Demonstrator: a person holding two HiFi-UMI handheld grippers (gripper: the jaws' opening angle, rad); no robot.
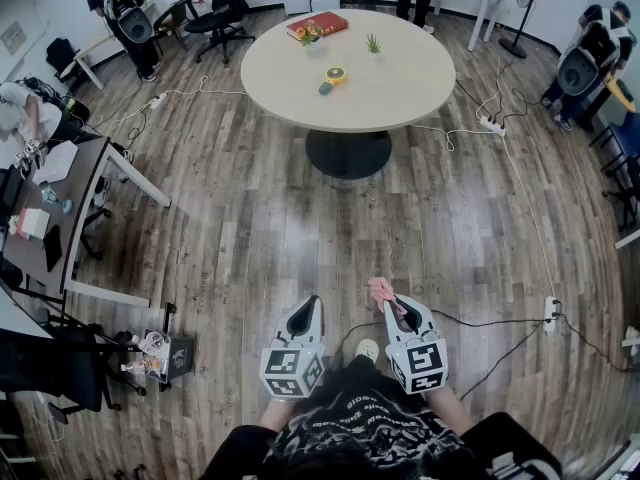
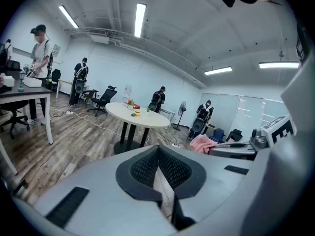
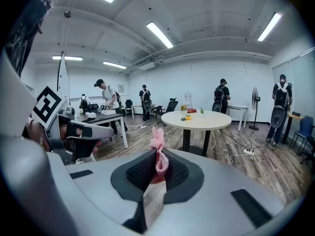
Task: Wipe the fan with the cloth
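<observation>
The left gripper (image 2: 158, 149) fills the bottom of the view, its jaws pressed together with nothing between them. Just to its right, the right gripper (image 2: 216, 146) reaches forward with a pink cloth (image 2: 201, 143) bunched at its tip. Beyond them, on a wood floor (image 2: 74, 141), a round white worktop (image 2: 152, 118) stands on a dark pedestal. A small yellow thing (image 2: 137, 113) lies toward its left edge, with a red item (image 2: 134, 106) behind it, too small to identify. A standing fan (image 2: 181, 111) rises past the worktop's right edge, and people (image 2: 80, 80) wearing backpacks stand around the room.
</observation>
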